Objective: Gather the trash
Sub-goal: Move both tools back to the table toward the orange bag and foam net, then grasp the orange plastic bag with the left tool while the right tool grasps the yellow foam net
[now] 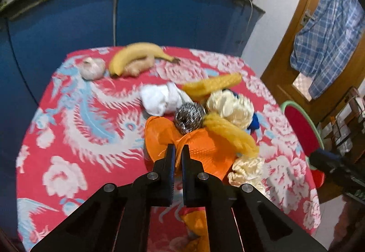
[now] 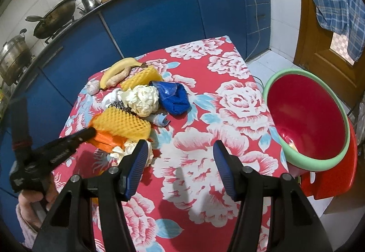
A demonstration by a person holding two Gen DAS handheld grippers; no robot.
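On the bench (image 2: 228, 97), beside the red basin (image 2: 305, 115), we pinch the orange plastic bag (image 1: 205, 151) in the left hand-held gripper (image 1: 179, 149), jaws nearly together. Light, limp, slippery: we grip bunched folds. The right hand-held gripper (image 2: 180, 149) gapes empty.

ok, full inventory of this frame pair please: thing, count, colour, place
floral tablecloth: 1, red and white, covers table
ripe banana: 1, yellow, far edge
ginger root: 1, tan, against banana
garlic bulb: 1, off-white, left of banana
foam fruit nets: 2, yellow, in pile
steel wool scrubber: 1, silver, pile centre
crumpled white tissue: 1, behind scrubber
cream foam wrap: 1, in pile
blue knit cloth: 1, right of pile
orange plastic bag: 1, near edge of pile
plastic basin: 1, red with green rim, right of table
left gripper: shut on orange bag
right gripper: open, above cloth
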